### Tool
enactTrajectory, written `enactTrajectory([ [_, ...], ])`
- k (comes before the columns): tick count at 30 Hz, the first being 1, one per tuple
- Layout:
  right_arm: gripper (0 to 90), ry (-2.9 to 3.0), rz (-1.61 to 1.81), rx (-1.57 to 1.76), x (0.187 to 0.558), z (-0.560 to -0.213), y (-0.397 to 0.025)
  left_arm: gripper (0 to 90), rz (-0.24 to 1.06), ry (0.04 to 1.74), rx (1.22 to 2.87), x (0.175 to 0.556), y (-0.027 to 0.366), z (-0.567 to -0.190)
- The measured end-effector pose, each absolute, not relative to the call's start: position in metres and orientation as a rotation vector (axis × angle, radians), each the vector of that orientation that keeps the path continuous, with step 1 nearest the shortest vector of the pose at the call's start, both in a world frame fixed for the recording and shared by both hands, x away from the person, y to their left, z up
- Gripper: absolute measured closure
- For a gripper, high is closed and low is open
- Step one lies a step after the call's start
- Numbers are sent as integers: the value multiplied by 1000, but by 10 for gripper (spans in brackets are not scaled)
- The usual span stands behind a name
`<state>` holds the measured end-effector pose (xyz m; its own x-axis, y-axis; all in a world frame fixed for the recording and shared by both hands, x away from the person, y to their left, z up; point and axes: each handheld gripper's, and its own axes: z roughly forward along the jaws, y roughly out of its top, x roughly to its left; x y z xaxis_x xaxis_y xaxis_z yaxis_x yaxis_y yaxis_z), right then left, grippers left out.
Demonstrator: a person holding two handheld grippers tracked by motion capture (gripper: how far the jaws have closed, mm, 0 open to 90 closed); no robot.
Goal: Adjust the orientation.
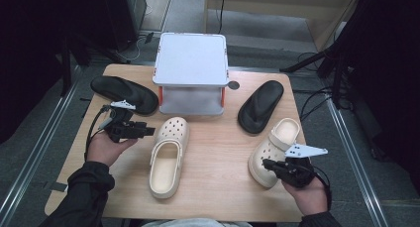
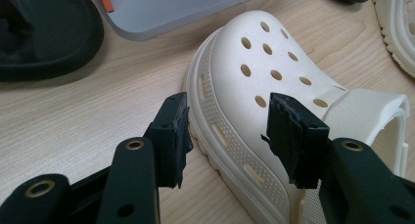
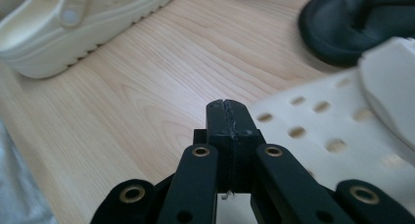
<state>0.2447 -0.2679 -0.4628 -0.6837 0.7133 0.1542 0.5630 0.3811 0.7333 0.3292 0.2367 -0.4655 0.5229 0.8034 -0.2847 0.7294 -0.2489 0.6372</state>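
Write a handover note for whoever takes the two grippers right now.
Left gripper: open, fingers either side of the sole edge of the middle cream clog, not closed on it.
Right gripper: shut, holding nothing, just over the toe of the right cream clog.
Two black sandals, one back left, one right of the rack, lie on the table. The grey two-tier rack holds no shoes.
Done: nothing lifted. Left: probably grip the middle clog first.

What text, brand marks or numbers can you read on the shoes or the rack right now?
None: no readable writing, logo or number on the cream clog ahead of the left gripper, the other cream clog, the black sandals, or the grey rack.
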Motion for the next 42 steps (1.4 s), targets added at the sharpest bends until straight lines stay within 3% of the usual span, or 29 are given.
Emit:
enactTrajectory([
  [14,900,2440,1098,1213,237,-474,-313,493,135,1249,2044,330,236,-467],
  [42,900,2566,1083,1136,258,-479,-267,452,155,1226,2068,328,231,-467],
])
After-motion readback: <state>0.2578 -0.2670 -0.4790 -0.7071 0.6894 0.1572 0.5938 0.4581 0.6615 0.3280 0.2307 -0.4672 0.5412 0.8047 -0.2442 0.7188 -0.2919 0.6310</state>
